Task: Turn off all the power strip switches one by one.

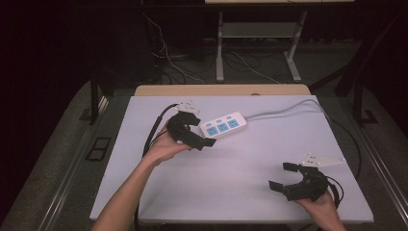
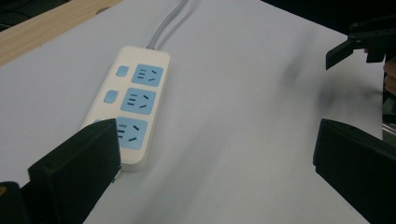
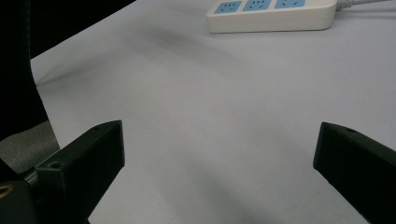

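Left gripper [image 1: 201,131], jaws spread wide, sits just beside, perhaps touching, the power strip [image 1: 223,124]; right gripper [image 1: 284,176] hangs open, well apart

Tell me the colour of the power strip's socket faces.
Light blue, set in the white power strip; clearest in the left gripper view.

Two black plastic two-jaw grippers [image 1: 202,132] [image 1: 284,175], each topped by a grey three-cornered plate [image 1: 186,107] and trailing a black cable [image 1: 156,126]; bare forearms, no sleeves.

High view: overhead, facing forward across the table [image 1: 231,192]. Gripper views: low, close, apparently near tabletop level; both share the power strip [image 2: 128,109].
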### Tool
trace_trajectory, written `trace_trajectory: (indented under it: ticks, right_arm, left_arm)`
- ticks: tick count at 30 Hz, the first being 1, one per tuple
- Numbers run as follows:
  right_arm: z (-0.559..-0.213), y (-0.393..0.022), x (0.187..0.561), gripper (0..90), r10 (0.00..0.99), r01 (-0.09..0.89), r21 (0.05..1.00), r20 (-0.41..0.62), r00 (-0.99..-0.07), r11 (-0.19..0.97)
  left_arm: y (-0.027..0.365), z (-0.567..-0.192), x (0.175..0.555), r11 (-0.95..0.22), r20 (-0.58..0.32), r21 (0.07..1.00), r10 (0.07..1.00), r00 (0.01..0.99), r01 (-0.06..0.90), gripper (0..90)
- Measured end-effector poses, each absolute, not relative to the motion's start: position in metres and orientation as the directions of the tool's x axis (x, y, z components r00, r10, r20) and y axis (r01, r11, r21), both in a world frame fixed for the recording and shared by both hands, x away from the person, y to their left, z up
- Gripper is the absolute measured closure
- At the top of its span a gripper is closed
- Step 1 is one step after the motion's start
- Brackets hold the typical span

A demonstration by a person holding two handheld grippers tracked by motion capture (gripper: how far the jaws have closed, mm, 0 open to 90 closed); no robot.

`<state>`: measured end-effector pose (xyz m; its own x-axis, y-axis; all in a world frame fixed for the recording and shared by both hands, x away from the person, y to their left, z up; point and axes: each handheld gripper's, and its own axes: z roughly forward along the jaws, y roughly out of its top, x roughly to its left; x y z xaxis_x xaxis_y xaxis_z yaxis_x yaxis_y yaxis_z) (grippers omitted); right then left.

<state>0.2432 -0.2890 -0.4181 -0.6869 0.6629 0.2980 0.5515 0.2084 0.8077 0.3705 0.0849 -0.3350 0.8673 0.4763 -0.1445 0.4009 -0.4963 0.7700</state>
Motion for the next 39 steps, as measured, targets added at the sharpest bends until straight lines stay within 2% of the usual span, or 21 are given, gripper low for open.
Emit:
trace_trajectory:
  ticks: [14,27,37,38,39]
  right_arm:
    - [-0.419,-0.289,0.243,1.8,0.662,0.551,0.807,0.295,-0.689,0.214]
    - [-0.419,-0.288,0.243,1.8,0.663,0.55,0.805,0.289,-0.691,0.223]
    - [-0.419,-0.288,0.243,1.8,0.661,0.552,0.804,0.293,-0.691,0.222]
    - [-0.419,-0.288,0.243,1.8,0.66,0.552,0.804,0.292,-0.692,0.222]
    - [-0.419,-0.288,0.243,1.8,0.66,0.552,0.804,0.293,-0.692,0.222]
  left_arm:
    - [0.076,-0.321,0.394,-0.542,-0.106,0.749,0.47,0.876,0.381,1.1]
    - [0.08,-0.318,0.422,-0.549,-0.095,0.73,0.507,0.857,0.406,5.0]
    - [0.082,-0.33,0.443,-0.528,-0.108,0.724,0.549,0.829,0.444,14.7]
    - [0.082,-0.332,0.444,-0.528,-0.106,0.723,0.553,0.827,0.446,20.8]
    - [0.083,-0.334,0.446,-0.523,-0.114,0.724,0.553,0.825,0.45,22.8]
